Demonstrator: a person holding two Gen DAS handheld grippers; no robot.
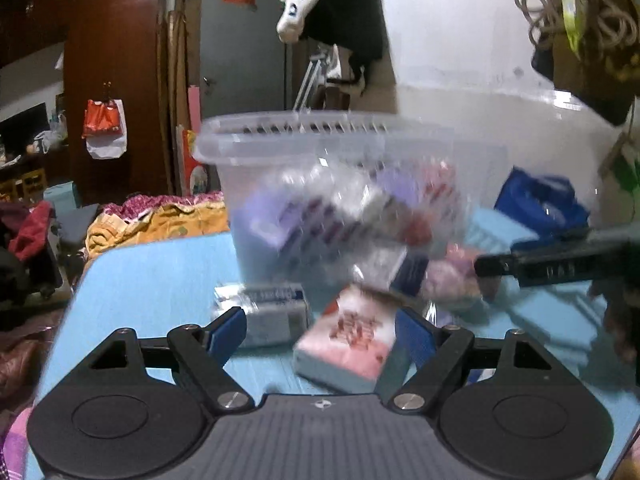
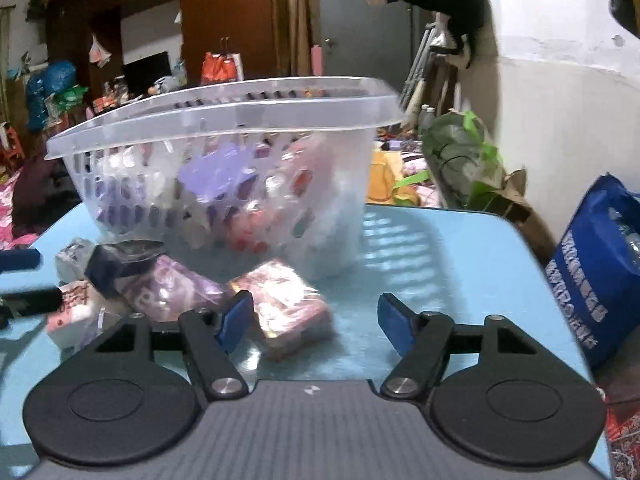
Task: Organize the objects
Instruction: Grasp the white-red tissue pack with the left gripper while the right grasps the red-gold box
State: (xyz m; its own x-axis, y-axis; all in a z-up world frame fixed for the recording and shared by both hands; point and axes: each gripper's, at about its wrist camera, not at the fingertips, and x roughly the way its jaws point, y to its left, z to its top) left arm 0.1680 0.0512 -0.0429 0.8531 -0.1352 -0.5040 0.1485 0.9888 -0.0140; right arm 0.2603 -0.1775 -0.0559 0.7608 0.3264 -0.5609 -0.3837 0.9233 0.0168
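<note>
1. Packets lay loose on the blue table [image 2: 460, 264], in front of the clear basket [image 2: 224, 108], which stood on the table and already held a jumble of purple, red and white packets.
2. My left gripper [image 1: 320, 330] had its jaws spread, gripping nothing. A pink-and-white packet [image 1: 350, 344] lay tilted on the table between its blue pads [image 1: 228, 330], close to the right-side pad; blur kept me from telling whether it touched.
3. A pale packet [image 1: 272, 312] lay just beyond my left-side pad, beside the pink one.
4. My right gripper [image 2: 316, 322] also had its jaws spread and empty. A shiny reddish packet [image 2: 288, 308] lay on the table just ahead of its left-side pad, near the basket's foot.
5. Left of that packet lay a purple packet [image 2: 172, 288], touching it, and a dark blue box [image 2: 116, 268] beyond.
6. A blue bag [image 2: 596, 276] stood at the table's right edge, well apart from the packets.
7. In the left view my right gripper's dark fingers [image 1: 552, 264] reached in from the right, above a pinkish packet [image 1: 452, 276].
</note>
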